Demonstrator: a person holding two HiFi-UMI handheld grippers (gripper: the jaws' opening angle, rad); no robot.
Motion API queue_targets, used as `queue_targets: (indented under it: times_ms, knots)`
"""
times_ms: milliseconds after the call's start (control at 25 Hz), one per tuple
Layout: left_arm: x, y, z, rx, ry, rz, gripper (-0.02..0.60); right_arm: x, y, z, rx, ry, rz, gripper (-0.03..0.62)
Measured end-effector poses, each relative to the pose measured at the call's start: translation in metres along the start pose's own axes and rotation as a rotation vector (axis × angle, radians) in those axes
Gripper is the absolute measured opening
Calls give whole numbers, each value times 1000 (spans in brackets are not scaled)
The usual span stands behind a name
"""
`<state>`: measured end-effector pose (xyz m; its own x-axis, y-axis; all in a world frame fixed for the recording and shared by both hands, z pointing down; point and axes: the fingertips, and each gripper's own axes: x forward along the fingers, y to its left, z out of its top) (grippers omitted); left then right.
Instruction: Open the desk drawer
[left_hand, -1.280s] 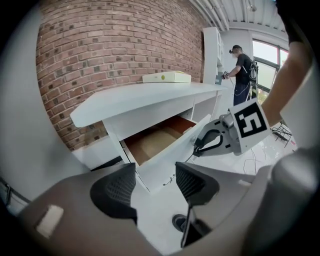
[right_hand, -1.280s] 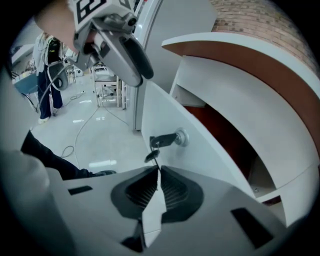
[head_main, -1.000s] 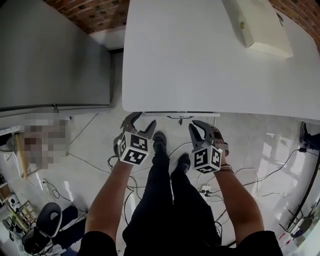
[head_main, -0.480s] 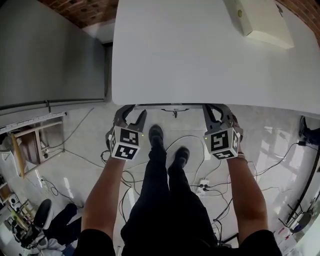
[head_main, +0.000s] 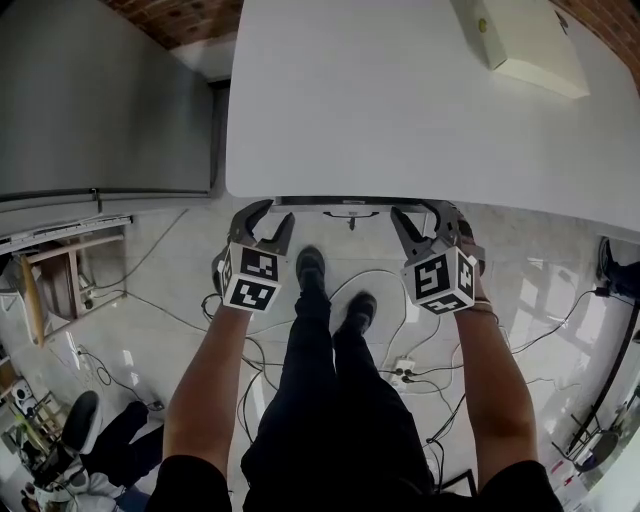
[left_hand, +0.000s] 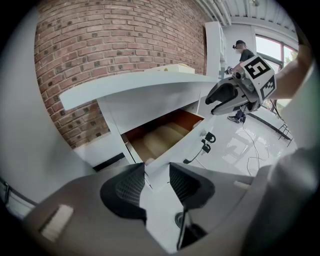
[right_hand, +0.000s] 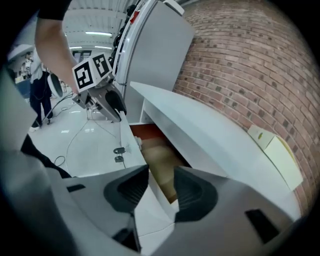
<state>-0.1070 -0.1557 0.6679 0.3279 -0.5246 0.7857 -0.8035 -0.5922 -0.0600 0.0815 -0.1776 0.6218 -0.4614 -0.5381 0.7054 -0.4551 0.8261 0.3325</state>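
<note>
The white desk (head_main: 400, 110) has its drawer pulled partly out, and the brown inside (left_hand: 160, 137) shows. The white drawer front (head_main: 340, 203) carries a key (head_main: 350, 218) at its middle. My left gripper (head_main: 272, 212) sits at the front's left end. Its jaws have just been closing, and in the left gripper view the gripper (left_hand: 156, 170) is shut on the board's corner. My right gripper (head_main: 418, 210) is at the right end. Its jaws have just been opening, and in the right gripper view the gripper (right_hand: 161, 175) straddles the drawer front (right_hand: 127, 145) loosely.
A cream box (head_main: 520, 50) lies on the desk's far right. A grey cabinet (head_main: 100, 100) stands to the left. The person's legs and shoes (head_main: 335, 300) are under the drawer. Cables and a power strip (head_main: 403, 372) lie on the floor. A brick wall is behind.
The right gripper has moved from beside the key out to the drawer front's right end, and its jaws have widened. The left gripper's jaws have narrowed in place.
</note>
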Motion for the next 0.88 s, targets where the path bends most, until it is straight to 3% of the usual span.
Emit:
queue_targets:
  times_ms: [240, 280, 440, 520, 720, 880]
  knots:
    - [0, -3, -5, -22, 13, -1, 155, -1, 11, -3, 2, 22, 140, 131]
    - [0, -4, -5, -24, 13, -2, 153, -1, 15, -5, 4, 31, 162, 186]
    - [0, -3, -5, -8, 18, -14, 149, 5, 20, -26, -74, 118, 136, 189]
    - [0, -3, -5, 2, 22, -18, 147, 10, 18, -29, -156, 146, 111, 130]
    - [-3, -13, -25, 21, 71, -32, 139, 9, 40, -37, -264, 213, 198, 95]
    - [-3, -31, -46, 44, 118, -47, 137, 4, 63, -54, -310, 236, 197, 83]
